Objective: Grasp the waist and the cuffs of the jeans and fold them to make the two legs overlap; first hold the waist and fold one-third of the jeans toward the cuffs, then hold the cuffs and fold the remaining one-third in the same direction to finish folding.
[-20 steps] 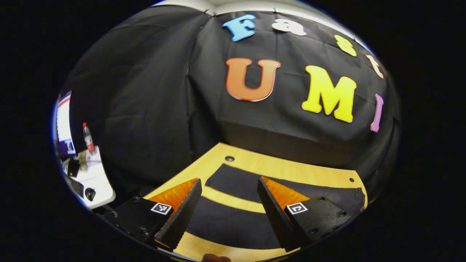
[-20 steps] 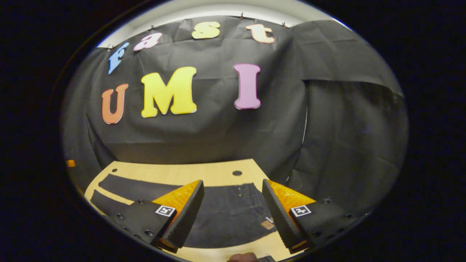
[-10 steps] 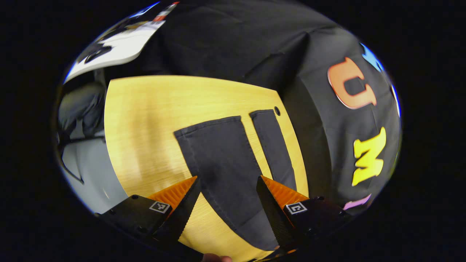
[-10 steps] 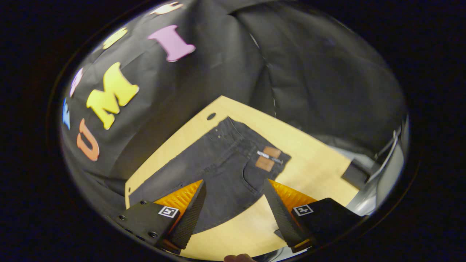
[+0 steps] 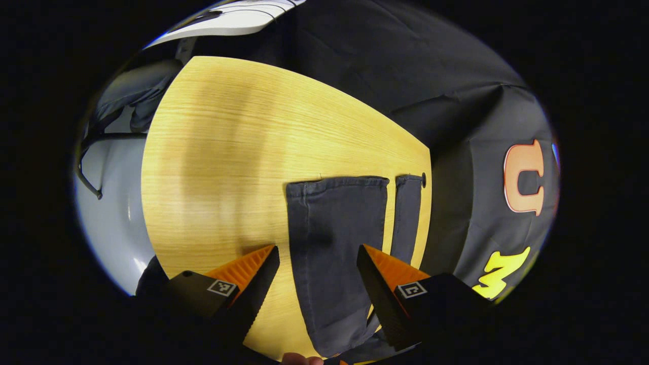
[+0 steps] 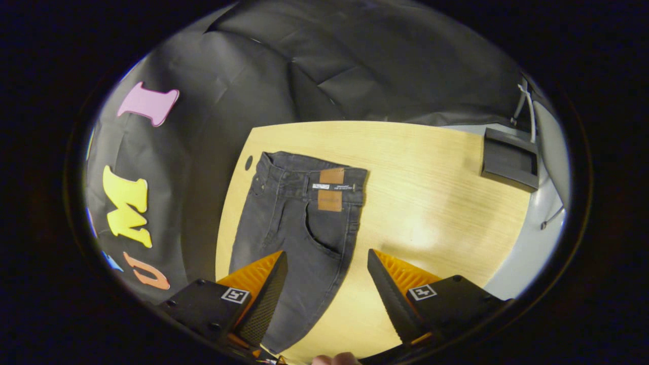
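Denim, dark grey and soft, lies spread flat on the pale wooden table [image 6: 431,192]: the dark grey jeans [image 6: 299,228] rest along the table's wall-side edge, their two legs still side by side and not yet overlapped. Seen from the right gripper view, the waist [image 6: 314,175], marked by two brown leather patches [image 6: 330,188], sits near the small round hole [image 6: 248,162] in the table, with bare wood between it and the black box-shaped object [image 6: 508,158] at the table's far corner. From the left gripper view, the two cuffs [image 5: 337,183] end close to another hole [image 5: 423,178] at the table edge, the nearer leg wide, the farther one a narrow strip just beside it. The left gripper [image 5: 318,271] hangs over the nearer leg with its fingers apart and nothing between them; the right gripper [image 6: 327,274] hovers over the hip and thigh area, likewise spread and empty. Judging by the fabric, the jeans should be limp yet fairly weighty, apt to sag and drag on the wood; the thick waistband seam and the hemmed cuffs likely offer the firmest, least slippery places to pinch.
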The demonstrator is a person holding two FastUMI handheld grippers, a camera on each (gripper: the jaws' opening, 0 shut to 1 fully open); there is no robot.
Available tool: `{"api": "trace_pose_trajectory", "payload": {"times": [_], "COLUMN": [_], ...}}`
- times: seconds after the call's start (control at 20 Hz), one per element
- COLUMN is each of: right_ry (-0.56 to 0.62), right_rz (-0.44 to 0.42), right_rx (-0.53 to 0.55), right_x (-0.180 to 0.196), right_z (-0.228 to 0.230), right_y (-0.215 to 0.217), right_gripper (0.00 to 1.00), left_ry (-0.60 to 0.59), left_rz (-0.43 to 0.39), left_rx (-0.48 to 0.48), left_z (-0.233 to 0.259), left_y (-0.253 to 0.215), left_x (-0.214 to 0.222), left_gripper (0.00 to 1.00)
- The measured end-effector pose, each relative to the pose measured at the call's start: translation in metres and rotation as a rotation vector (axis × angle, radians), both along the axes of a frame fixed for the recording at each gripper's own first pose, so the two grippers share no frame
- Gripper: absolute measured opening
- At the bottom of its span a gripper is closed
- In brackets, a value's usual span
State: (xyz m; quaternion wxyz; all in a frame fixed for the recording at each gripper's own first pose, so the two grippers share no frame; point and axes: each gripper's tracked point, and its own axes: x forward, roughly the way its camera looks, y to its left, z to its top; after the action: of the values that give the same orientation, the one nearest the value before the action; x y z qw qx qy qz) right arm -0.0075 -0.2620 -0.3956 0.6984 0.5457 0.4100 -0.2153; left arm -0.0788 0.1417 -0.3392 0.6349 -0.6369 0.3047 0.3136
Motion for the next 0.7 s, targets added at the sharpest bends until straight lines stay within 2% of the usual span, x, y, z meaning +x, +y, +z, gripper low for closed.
{"api": "trace_pose_trajectory", "payload": {"times": [0.25, 0.35, 0.4, 0.6, 0.65, 0.7], "right_ry": [0.030, 0.020, 0.014, -0.026, -0.037, -0.047], "right_rz": [0.011, 0.007, 0.009, 0.002, -0.006, -0.024], "right_rx": [-0.015, -0.012, -0.014, -0.001, 0.010, 0.024], "right_x": [0.017, 0.026, 0.032, 0.038, 0.038, 0.037], "right_z": [-0.023, -0.024, -0.026, -0.025, -0.023, -0.021], "right_y": [-0.005, -0.005, -0.005, -0.006, -0.007, -0.009], "right_gripper": [0.98, 0.96, 0.92, 0.92, 0.95, 0.92], "left_ry": [-0.010, -0.017, -0.024, -0.062, -0.073, -0.083], "left_rz": [-0.030, -0.036, -0.038, -0.051, -0.054, -0.056], "left_rx": [0.013, 0.015, 0.015, 0.017, 0.017, 0.017], "left_z": [-0.004, -0.004, -0.003, -0.003, -0.001, -0.001], "left_y": [0.001, 0.000, 0.000, -0.001, -0.001, -0.003], "left_x": [0.016, 0.023, 0.026, 0.045, 0.049, 0.055], "left_gripper": [0.99, 0.99, 0.99, 1.00, 0.99, 1.00]}}
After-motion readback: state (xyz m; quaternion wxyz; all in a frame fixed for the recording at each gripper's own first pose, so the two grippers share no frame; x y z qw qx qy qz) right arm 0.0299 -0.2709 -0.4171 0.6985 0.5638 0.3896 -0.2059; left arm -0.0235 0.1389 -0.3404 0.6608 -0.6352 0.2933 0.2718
